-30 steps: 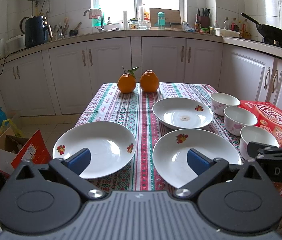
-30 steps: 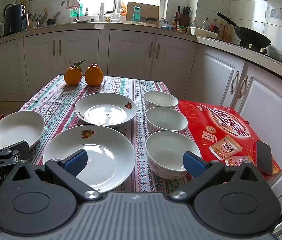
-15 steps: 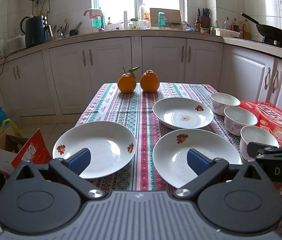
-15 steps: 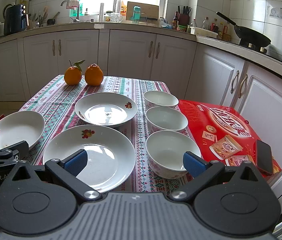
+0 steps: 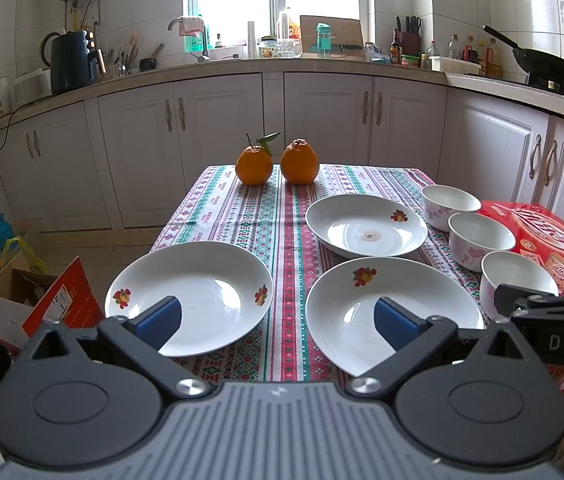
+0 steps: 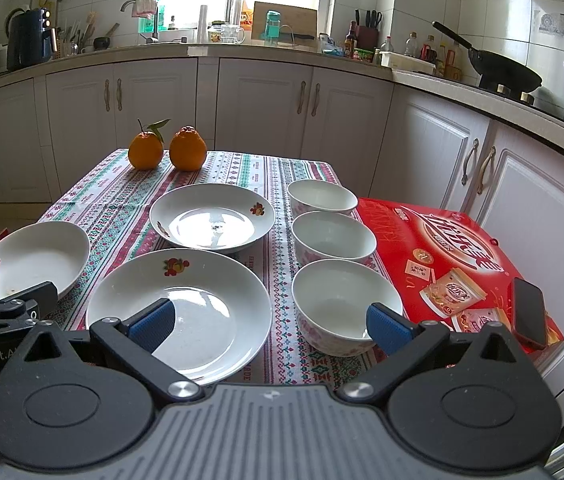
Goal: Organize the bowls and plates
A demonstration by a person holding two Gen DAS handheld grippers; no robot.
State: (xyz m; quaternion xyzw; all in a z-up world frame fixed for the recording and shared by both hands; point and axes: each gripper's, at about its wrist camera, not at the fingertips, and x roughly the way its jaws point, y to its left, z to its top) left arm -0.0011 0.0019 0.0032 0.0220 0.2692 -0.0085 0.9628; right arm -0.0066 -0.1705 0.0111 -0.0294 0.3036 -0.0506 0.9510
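Observation:
Three white plates with fruit motifs lie on the striped tablecloth: a near-left plate (image 5: 194, 292), a near-middle plate (image 5: 385, 312) and a far plate (image 5: 365, 224). Three white bowls stand in a row on the right: far (image 6: 321, 197), middle (image 6: 333, 236), near (image 6: 341, 300). My left gripper (image 5: 278, 320) is open and empty, above the table's near edge between the two near plates. My right gripper (image 6: 270, 324) is open and empty, between the near-middle plate (image 6: 186, 308) and the near bowl. The far plate (image 6: 212, 216) and near-left plate (image 6: 30, 260) also show in the right wrist view.
Two oranges (image 5: 278, 164) sit at the table's far end. A red box (image 6: 453, 256) with a phone (image 6: 527, 314) on it lies right of the bowls. Cardboard boxes (image 5: 34, 296) are on the floor to the left. Kitchen cabinets (image 5: 321, 128) stand behind.

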